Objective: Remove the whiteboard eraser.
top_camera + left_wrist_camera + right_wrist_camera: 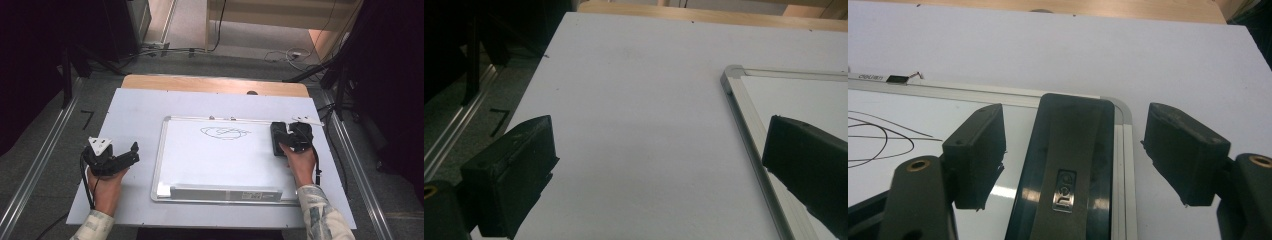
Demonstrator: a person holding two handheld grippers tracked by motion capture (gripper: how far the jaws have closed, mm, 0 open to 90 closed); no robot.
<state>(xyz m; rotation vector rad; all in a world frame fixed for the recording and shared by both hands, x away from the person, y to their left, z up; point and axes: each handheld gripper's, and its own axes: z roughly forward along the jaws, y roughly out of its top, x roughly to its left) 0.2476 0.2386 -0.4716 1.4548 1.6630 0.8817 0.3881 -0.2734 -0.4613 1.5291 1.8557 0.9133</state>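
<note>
Eraser looks light, rigid, glossy; grip its long sides. Right gripper straddles it, jaws apart; left gripper spread, empty

Bare table ahead of my left gripper; whiteboard frame borders right. Eraser sits between my right gripper's spread jaws.

Pretty dim room overall. The surface is a pale sheet laid over a wooden top whose far edge peeks out. Grey carpet floor all round, metal rails running along both sides, cables trailing at the far end near light wooden furniture. Dark stands sit left and right.
</note>
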